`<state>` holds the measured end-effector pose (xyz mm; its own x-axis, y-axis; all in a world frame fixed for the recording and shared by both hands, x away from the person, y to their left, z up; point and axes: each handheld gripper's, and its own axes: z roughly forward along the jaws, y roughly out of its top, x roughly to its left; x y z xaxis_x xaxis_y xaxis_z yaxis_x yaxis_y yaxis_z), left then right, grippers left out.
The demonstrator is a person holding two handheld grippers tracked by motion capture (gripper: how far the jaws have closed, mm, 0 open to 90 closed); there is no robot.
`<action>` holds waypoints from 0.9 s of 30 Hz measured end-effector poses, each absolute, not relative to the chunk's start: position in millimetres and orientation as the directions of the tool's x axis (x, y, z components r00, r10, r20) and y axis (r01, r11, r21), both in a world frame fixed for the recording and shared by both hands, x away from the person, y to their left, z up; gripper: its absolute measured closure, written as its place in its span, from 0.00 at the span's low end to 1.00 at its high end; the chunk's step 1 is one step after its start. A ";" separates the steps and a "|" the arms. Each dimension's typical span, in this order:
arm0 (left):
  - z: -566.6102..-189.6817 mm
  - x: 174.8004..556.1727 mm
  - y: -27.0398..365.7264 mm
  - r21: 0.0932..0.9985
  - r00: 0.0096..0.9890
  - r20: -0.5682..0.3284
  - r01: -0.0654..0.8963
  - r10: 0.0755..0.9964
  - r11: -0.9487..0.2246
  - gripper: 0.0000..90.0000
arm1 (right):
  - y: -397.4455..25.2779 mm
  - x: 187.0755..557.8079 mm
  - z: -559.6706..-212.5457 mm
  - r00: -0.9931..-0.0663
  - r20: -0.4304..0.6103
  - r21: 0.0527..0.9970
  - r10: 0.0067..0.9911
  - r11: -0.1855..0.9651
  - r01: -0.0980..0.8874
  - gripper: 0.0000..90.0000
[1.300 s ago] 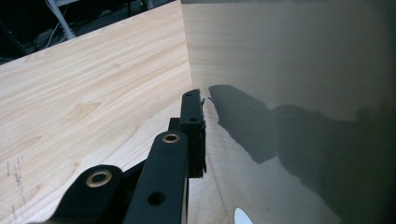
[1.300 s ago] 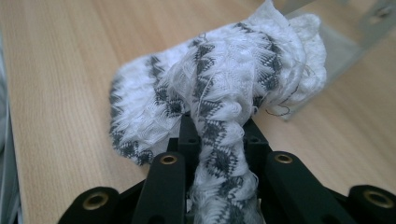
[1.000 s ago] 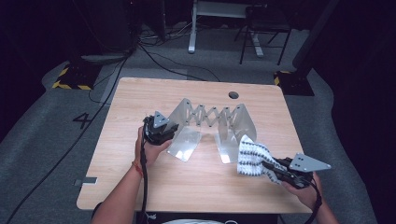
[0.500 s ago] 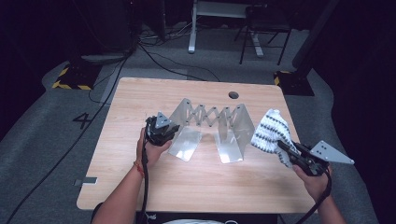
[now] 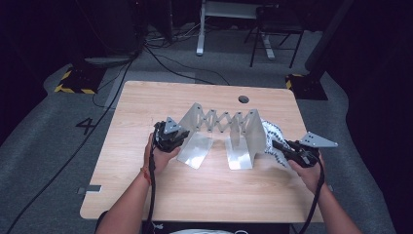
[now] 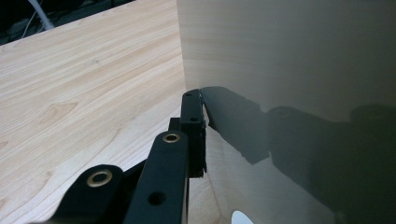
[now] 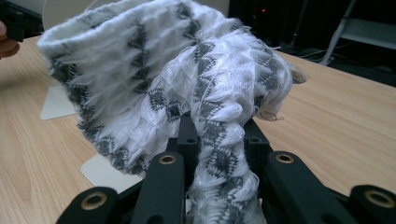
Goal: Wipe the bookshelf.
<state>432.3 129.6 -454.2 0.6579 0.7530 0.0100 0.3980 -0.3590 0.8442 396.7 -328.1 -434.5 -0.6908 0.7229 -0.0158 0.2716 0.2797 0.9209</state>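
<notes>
At a wooden table (image 5: pixel 146 107), one accordion-style metal rack (image 5: pixel 221 122) with two end panels stands open. The left tool (image 5: pixel 168 139) is clamped on the rack's left panel; the right tool (image 5: pixel 285 148) is closed on one grey-and-white knitted cloth (image 7: pixel 177 84) just beside the right panel.

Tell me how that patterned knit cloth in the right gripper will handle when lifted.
Probably floppy: the knit cloth droops in folds over the right gripper. Likely light, since one pinch carries it. Its fuzzy loose threads may snag.
</notes>
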 end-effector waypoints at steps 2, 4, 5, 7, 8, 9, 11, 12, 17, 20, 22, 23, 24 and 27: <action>-454.3 431.6 127.2 0.844 0.660 0.005 0.400 0.751 -0.358 0.89 | -323.0 399.6 -437.7 -0.710 0.005 0.920 0.704 0.274 0.278 0.84; -454.0 431.0 125.8 0.842 0.664 0.010 0.398 0.748 -0.365 0.89 | -316.8 399.2 -439.9 -0.733 0.009 0.921 0.681 0.280 0.272 0.84; -454.0 431.0 125.4 0.842 0.667 0.013 0.394 0.745 -0.368 0.89 | -313.3 398.1 -440.6 -0.745 0.017 0.921 0.667 0.279 0.272 0.84; -453.8 430.8 124.8 0.842 0.671 0.015 0.391 0.741 -0.372 0.89 | -305.3 394.2 -439.9 -0.767 0.005 0.919 0.642 0.299 0.257 0.84; -454.0 430.4 124.4 0.842 0.672 0.012 0.392 0.740 -0.370 0.88 | -302.0 392.2 -439.1 -0.777 0.003 0.919 0.629 0.304 0.250 0.84; -454.0 430.3 124.5 0.842 0.674 0.013 0.391 0.739 -0.371 0.88 | -299.1 389.8 -438.3 -0.790 0.001 0.920 0.613 0.309 0.241 0.84; -454.3 430.3 125.0 0.844 0.680 0.008 0.388 0.734 -0.369 0.88 | -292.6 383.9 -437.6 -0.812 -0.004 0.921 0.583 0.318 0.224 0.84; -454.4 430.4 125.3 0.845 0.683 0.007 0.386 0.730 -0.370 0.88 | -288.7 380.7 -437.4 -0.823 -0.019 0.919 0.568 0.334 0.209 0.84; -453.8 429.2 123.6 0.845 0.702 0.015 0.372 0.712 -0.384 0.88 | -265.8 363.0 -435.4 -0.861 -0.076 0.910 0.504 0.388 0.147 0.84; -453.6 428.1 122.2 0.845 0.713 0.018 0.364 0.701 -0.392 0.88 | -253.5 354.7 -435.6 -0.873 -0.114 0.903 0.475 0.416 0.109 0.84; -453.7 427.4 121.6 0.845 0.717 0.015 0.363 0.696 -0.392 0.87 | -248.2 351.3 -437.0 -0.879 -0.119 0.900 0.461 0.424 0.100 0.84; -453.6 427.1 121.6 0.845 0.719 0.016 0.362 0.695 -0.394 0.87 | -246.1 350.1 -438.0 -0.881 -0.126 0.898 0.456 0.430 0.094 0.84; -453.6 426.9 121.7 0.845 0.721 0.016 0.361 0.693 -0.394 0.87 | -244.3 348.7 -438.9 -0.881 -0.128 0.897 0.455 0.433 0.093 0.84; -453.1 426.2 122.9 0.848 0.724 0.013 0.358 0.690 -0.392 0.87 | -241.0 345.5 -440.7 -0.876 -0.155 0.891 0.456 0.448 0.076 0.84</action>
<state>426.2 122.9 -453.1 0.7240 0.6897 0.0131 0.3579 -0.3918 0.8476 345.5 -241.0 -440.7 -0.8764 0.4562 -0.1545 0.0761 0.4481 0.8908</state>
